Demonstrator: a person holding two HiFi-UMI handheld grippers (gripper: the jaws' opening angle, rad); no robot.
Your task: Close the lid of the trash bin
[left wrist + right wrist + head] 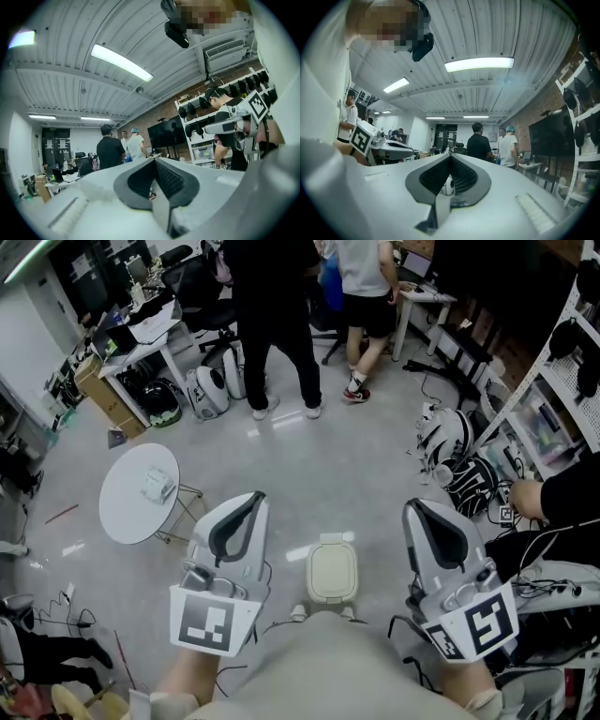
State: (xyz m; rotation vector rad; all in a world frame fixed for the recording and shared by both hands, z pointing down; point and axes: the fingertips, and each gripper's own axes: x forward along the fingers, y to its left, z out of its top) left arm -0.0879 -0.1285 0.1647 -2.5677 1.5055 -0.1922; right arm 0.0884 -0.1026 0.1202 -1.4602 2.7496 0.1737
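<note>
Grey floor carries the trash bin [331, 597], and its lid [332, 570] looks flat down, so little seems left. Left hand-held gripper [257, 496] and right hand-held gripper [413, 506] hover on either side of it, jaws together, empty.

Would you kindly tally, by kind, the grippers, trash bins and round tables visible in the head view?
Grippers: 2 (left gripper, right gripper)
Trash bin: 1
Round white table: 1
Total: 4
</note>
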